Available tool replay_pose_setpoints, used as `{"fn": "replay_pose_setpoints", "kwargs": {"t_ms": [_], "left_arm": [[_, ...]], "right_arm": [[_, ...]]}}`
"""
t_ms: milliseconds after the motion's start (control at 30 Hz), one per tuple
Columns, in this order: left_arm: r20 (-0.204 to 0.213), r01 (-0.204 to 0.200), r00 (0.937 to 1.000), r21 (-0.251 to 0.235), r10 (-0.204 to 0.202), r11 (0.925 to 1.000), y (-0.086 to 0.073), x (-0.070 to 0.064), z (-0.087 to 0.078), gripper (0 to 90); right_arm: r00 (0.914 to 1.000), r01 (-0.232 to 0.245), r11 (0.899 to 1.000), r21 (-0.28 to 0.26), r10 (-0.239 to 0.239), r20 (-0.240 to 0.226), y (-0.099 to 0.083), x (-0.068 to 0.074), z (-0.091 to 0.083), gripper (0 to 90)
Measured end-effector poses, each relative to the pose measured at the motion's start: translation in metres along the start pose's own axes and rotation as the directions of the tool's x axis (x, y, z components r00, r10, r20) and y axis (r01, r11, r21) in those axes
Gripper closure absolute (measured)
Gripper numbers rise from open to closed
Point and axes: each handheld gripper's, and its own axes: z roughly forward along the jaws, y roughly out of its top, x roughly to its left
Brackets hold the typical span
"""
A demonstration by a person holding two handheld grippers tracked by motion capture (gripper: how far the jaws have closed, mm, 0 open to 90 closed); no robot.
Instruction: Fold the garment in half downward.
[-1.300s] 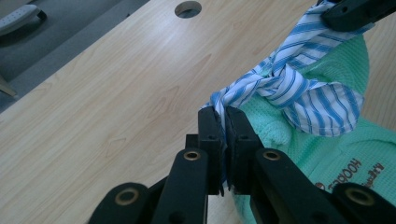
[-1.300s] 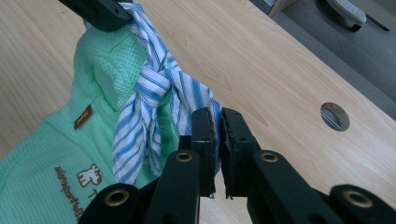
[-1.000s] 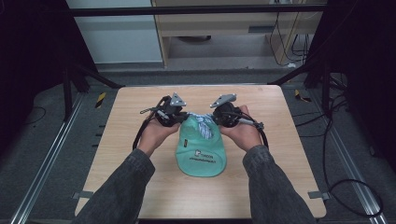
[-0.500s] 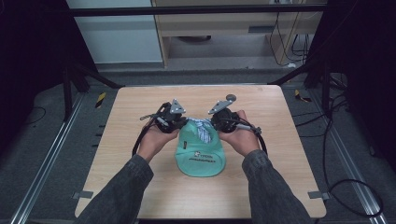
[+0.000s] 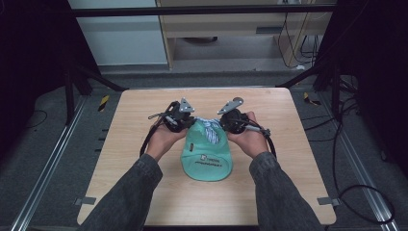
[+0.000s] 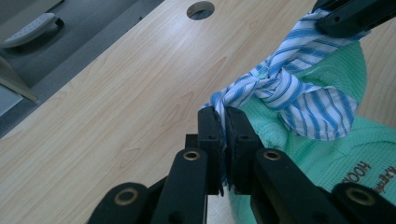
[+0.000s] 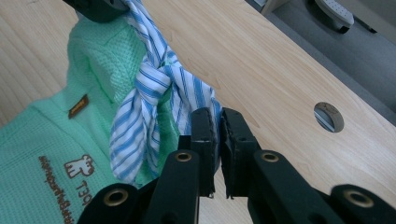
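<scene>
Near the middle of the wooden table [image 5: 134, 144] lies a mint-green garment [image 5: 207, 156], folded, printed logo facing up. All places below are taken from this garment.

At its far end sits a blue-and-white striped cloth strip [image 5: 210, 131], tied in 1 knot over the green fabric. Knot shows clearly in the left gripper view [image 6: 275, 86] and in the right gripper view [image 7: 154, 79]; loose tails hang from it onto the garment.

Left gripper [image 5: 185, 126]: at the garment's far left corner, held in the person's left hand [image 5: 162, 138]. Its 2 jaws are pressed together on 1 end of the striped strip [image 6: 219, 105], cloth pinched between the pads.

Right gripper [image 5: 225, 124]: at the garment's far right corner, held in the right hand [image 5: 250, 139]. Its 2 jaws are likewise clamped on the strip's other end [image 7: 212, 105], cloth visible between them.

Strip runs taut-looking from each gripper to the knot, lifted slightly off the garment at both ends. Both grippers stand close together, knot between them.

Round hole in the tabletop [image 6: 201, 9] lies beyond the garment's far end; it also shows in the right gripper view [image 7: 328, 116].
</scene>
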Motion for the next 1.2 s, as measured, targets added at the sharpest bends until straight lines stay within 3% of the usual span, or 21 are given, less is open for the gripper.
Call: {"fn": "replay_pose_setpoints", "kwargs": {"t_ms": [333, 733, 1200], "left_arm": [[-0.003, -0.028, 0.9996, -0.006, 0.028, 0.9996, -0.013, -0.018, -0.010, 86.0], [0.014, -0.006, 0.9999, -0.020, 0.006, 0.9998, -0.019, -0.026, -0.019, 86.1], [-0.008, -0.005, 1.0000, -0.032, 0.005, 0.9995, 0.003, -0.012, -0.013, 86.1]], "right_arm": [[0.9996, 0.009, 0.999, -0.039, -0.010, -0.026, -0.019, 0.013, -0.011, 84.1], [0.9994, 0.018, 0.999, -0.040, -0.019, -0.030, -0.020, 0.016, -0.010, 83.9], [0.9997, 0.024, 0.999, -0.045, -0.024, 0.007, -0.006, 0.005, -0.020, 84.0]]}}
